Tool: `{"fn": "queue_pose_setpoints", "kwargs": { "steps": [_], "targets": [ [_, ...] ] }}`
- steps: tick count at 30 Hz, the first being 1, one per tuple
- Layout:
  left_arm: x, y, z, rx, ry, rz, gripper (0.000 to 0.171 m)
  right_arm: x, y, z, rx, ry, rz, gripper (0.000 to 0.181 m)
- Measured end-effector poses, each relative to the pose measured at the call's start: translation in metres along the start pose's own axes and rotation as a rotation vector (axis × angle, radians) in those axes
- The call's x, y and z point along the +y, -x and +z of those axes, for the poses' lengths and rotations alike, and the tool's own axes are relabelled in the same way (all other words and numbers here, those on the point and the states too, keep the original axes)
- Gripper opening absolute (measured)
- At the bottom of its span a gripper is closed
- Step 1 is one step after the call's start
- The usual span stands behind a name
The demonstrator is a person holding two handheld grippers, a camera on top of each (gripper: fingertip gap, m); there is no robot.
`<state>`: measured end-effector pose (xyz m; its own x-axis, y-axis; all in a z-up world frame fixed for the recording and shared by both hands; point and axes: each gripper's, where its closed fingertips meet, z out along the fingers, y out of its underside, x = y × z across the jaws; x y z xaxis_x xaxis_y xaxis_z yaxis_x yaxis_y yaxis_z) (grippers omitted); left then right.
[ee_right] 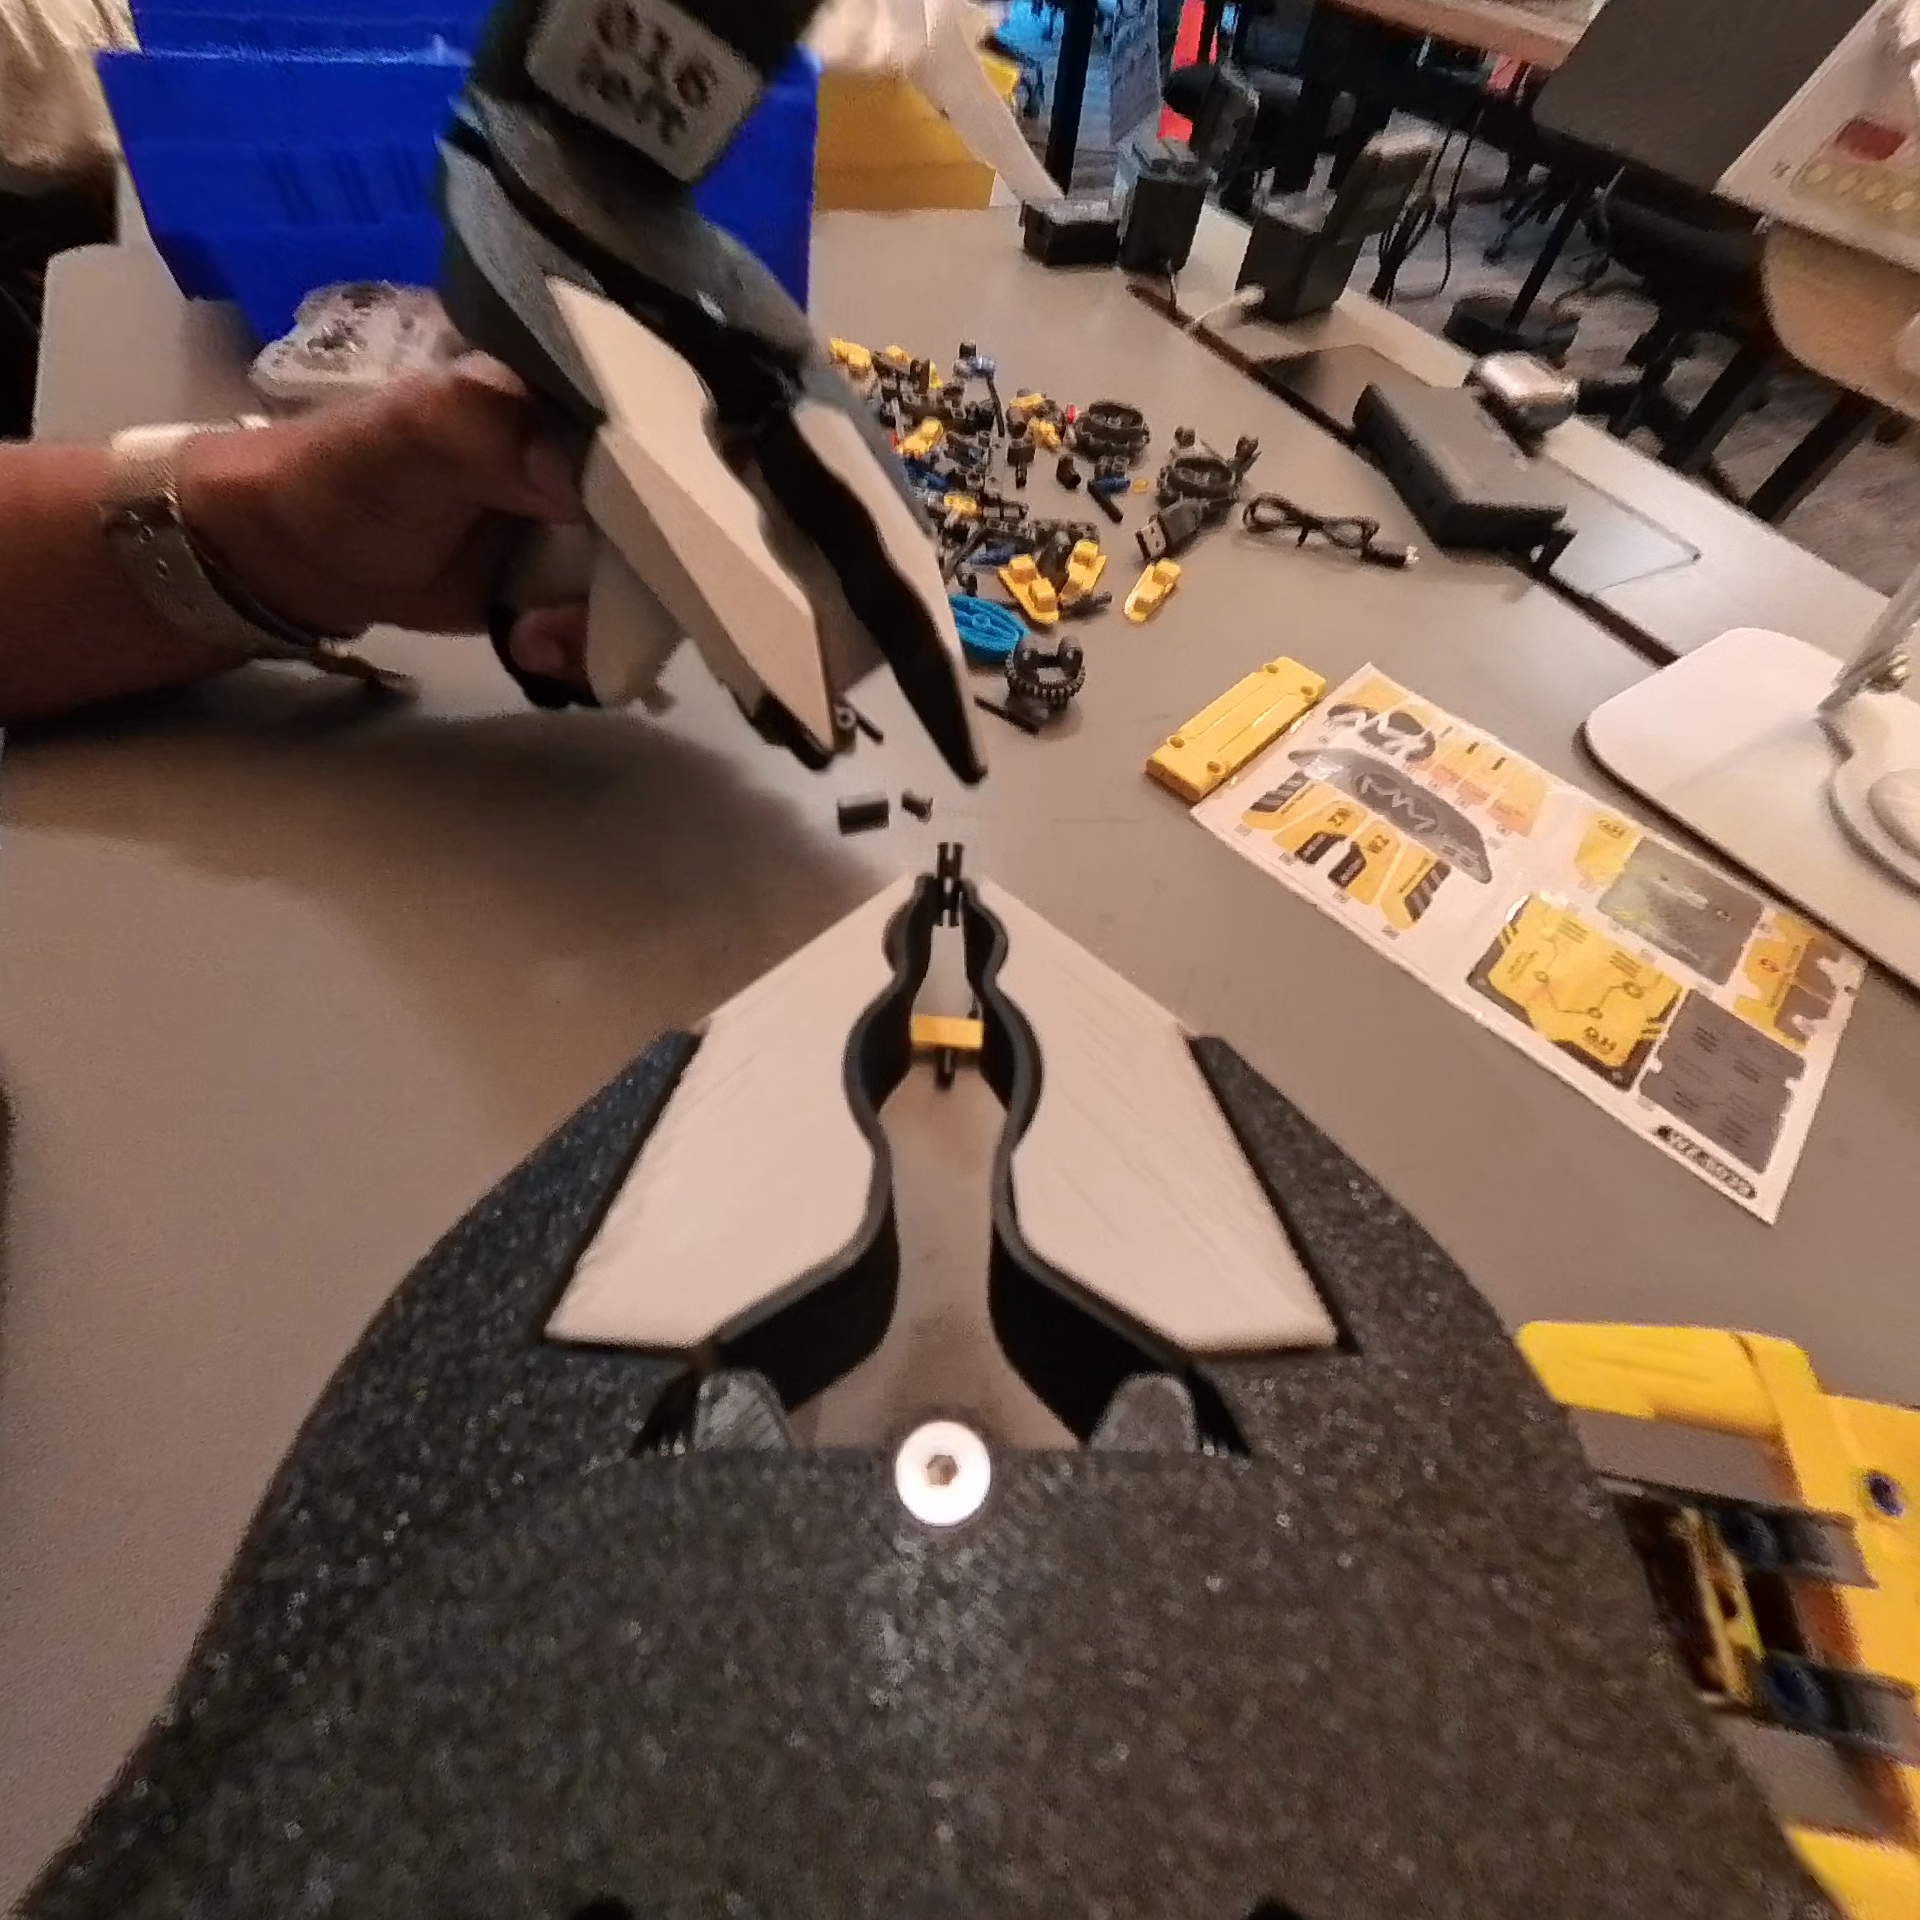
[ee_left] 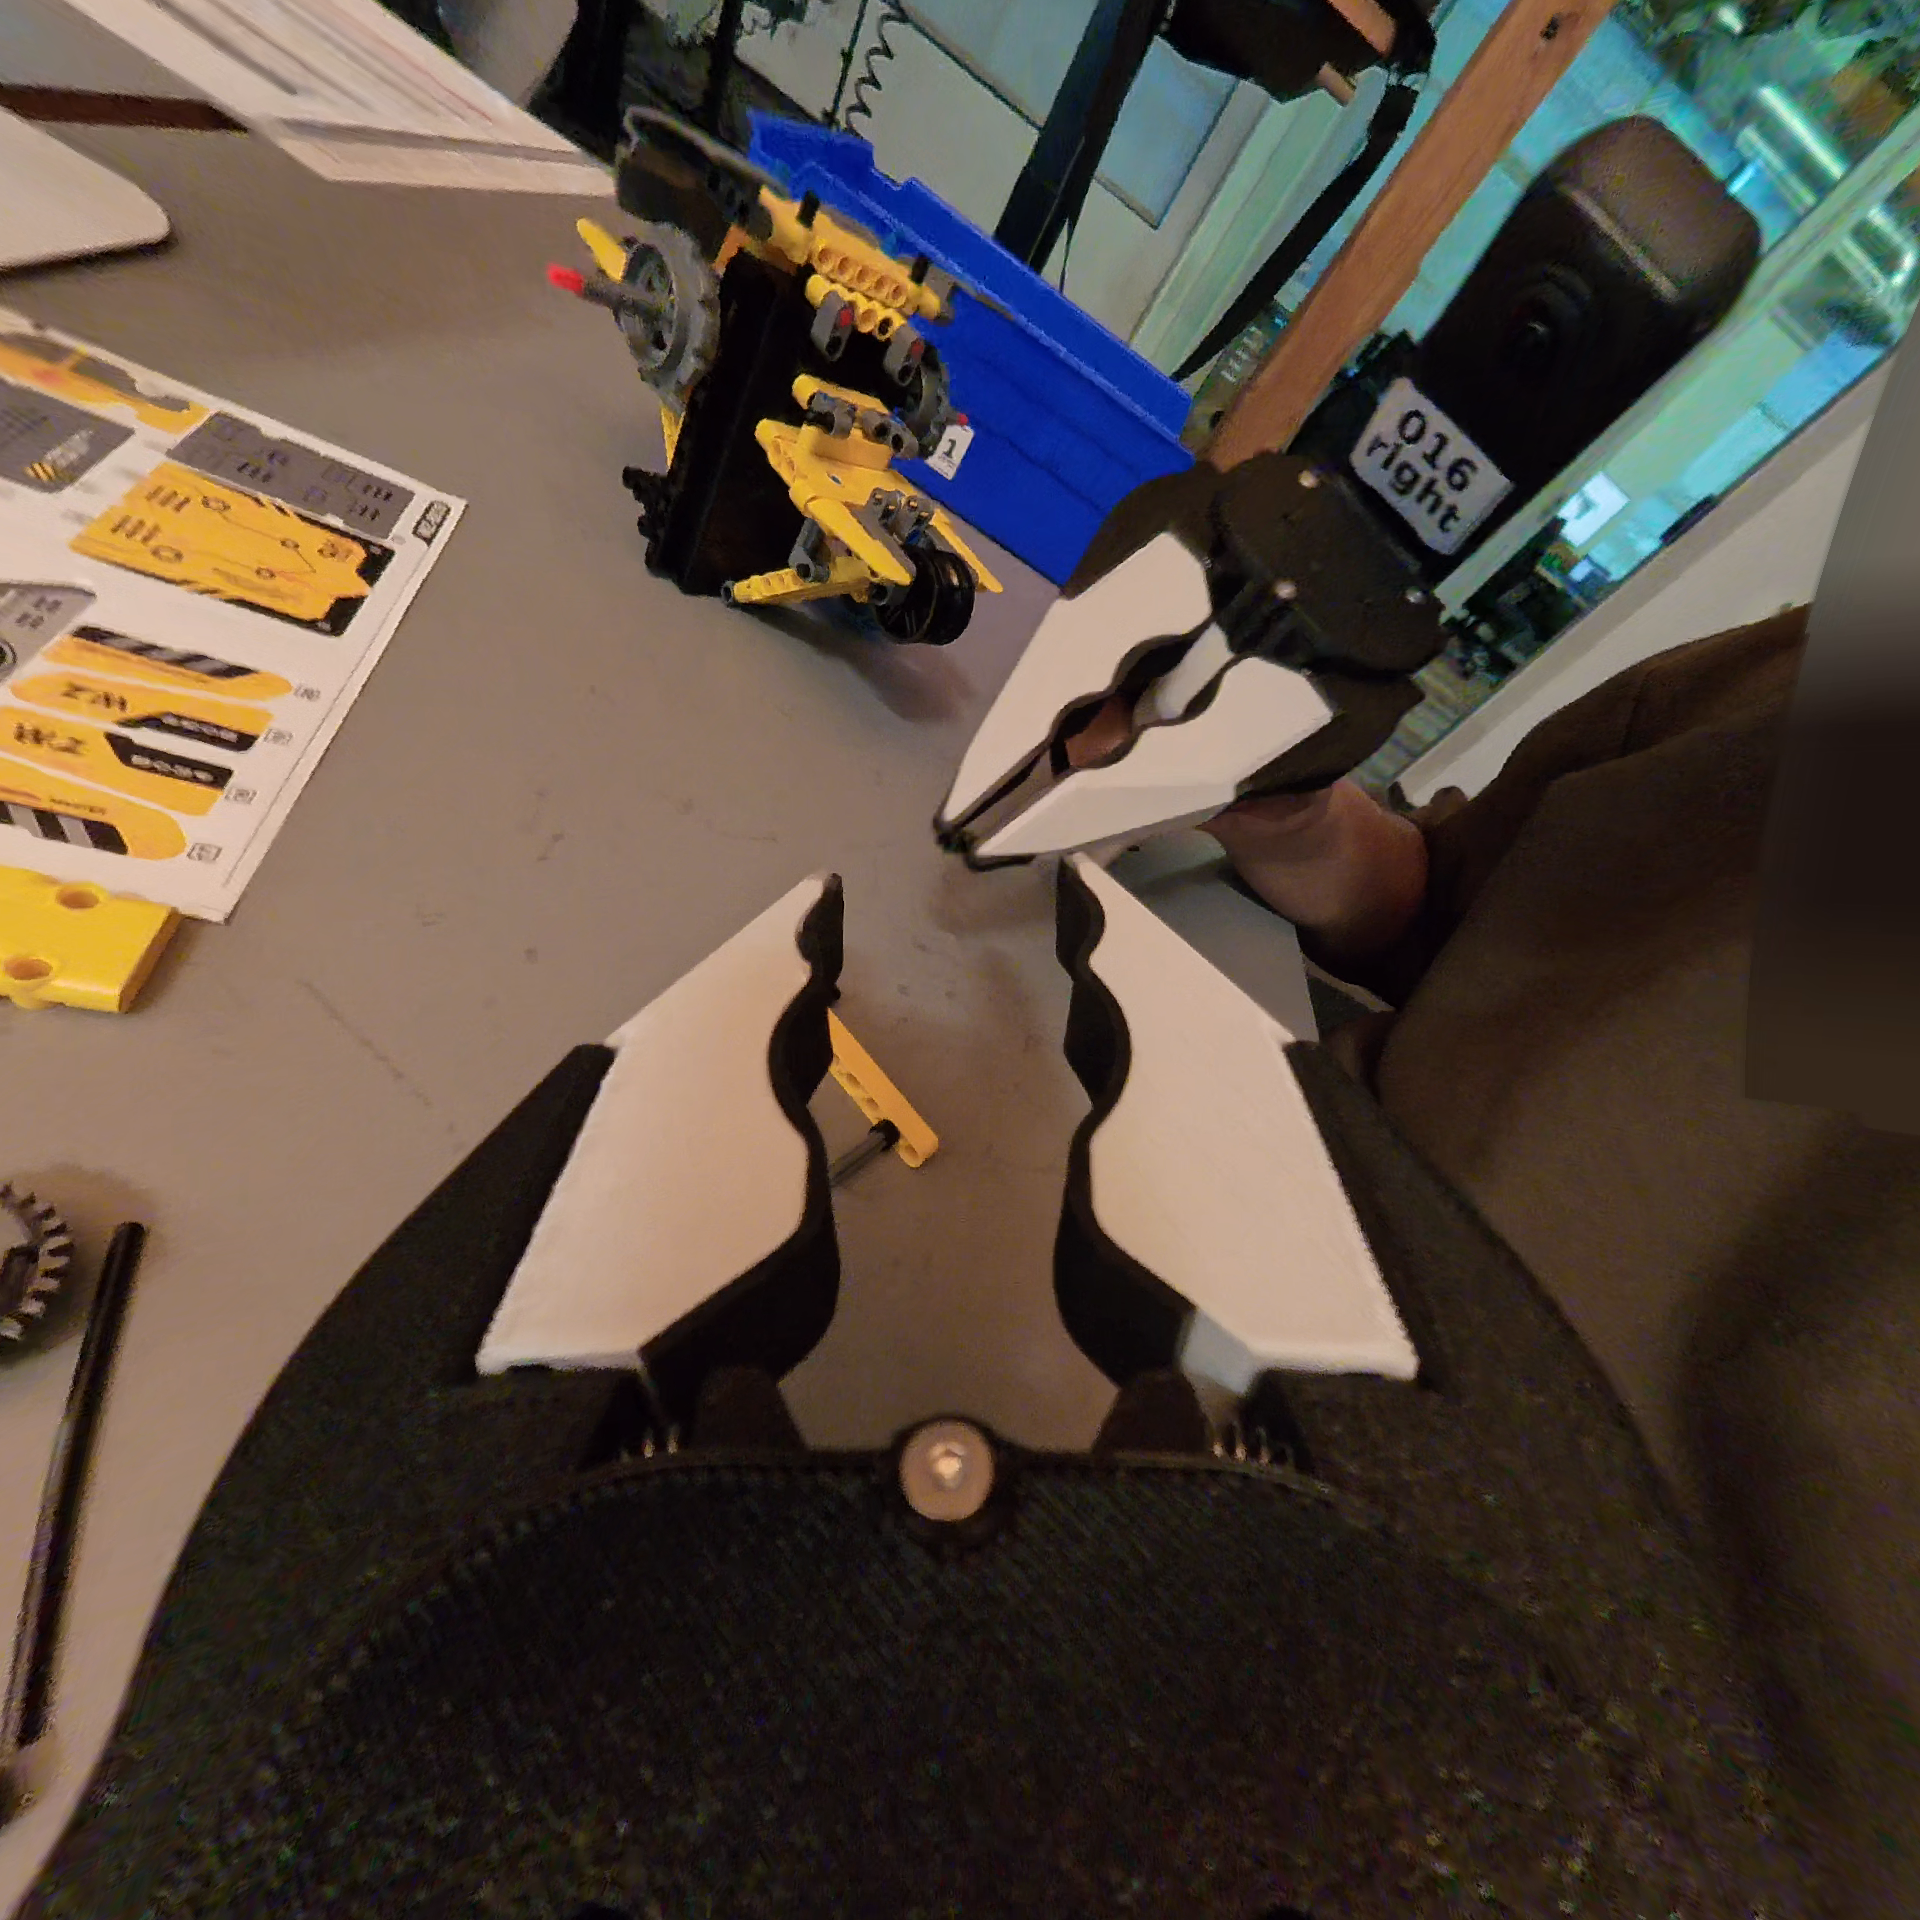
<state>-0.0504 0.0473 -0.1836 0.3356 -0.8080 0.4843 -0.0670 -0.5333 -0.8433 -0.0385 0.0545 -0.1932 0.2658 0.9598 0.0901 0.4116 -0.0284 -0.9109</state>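
My left gripper (ee_left: 951,878) is open and empty, tilted down over the grey table (ee_left: 582,790). A short yellow beam with a grey pin (ee_left: 883,1101) lies on the table under its left finger. My right gripper (ee_right: 948,883) is shut on a small black pin (ee_right: 948,868) that sticks out past its tips. A yellow piece (ee_right: 945,1031) shows in the gap between its fingers; I cannot tell whether it is held. The two grippers point at each other, tips almost touching; the right gripper (ee_left: 956,842) shows shut, the left gripper (ee_right: 894,758) open. Two small black pieces (ee_right: 862,812) lie below.
A yellow and black brick vehicle (ee_left: 810,416) stands by a blue bin (ee_left: 1039,416). A sticker sheet (ee_right: 1538,935), a yellow panel (ee_right: 1236,727) and a pile of loose parts (ee_right: 1039,468) lie beyond. A gear (ee_left: 31,1268), a black axle (ee_left: 73,1455) and a white stand base (ee_right: 1745,748) are near. About 12 cm separates my left fingertips from the gear (ee_left: 31,1268). The right camera catches it too, in the right wrist view (ee_right: 1029,682).
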Motion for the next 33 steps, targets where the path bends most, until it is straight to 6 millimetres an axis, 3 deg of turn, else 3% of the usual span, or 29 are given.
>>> {"fn": "queue_pose_setpoints", "kwargs": {
  "steps": [5, 15, 33],
  "targets": [
    [0.006, 0.004, -0.003, -0.088, 0.08, 0.116, 0.042, 0.032, -0.005, 0.007, -0.005, 0.177, 0.069, 0.004],
    [0.061, 0.018, 0.021, -0.181, 0.384, 0.21, 0.029, 0.069, 0.014, 0.013, -0.108, 0.373, 0.117, 0.004],
    [0.072, 0.026, 0.025, -0.223, 0.442, 0.236, 0.029, 0.069, 0.017, 0.02, -0.098, 0.366, 0.093, 0.004]
  ]
}}
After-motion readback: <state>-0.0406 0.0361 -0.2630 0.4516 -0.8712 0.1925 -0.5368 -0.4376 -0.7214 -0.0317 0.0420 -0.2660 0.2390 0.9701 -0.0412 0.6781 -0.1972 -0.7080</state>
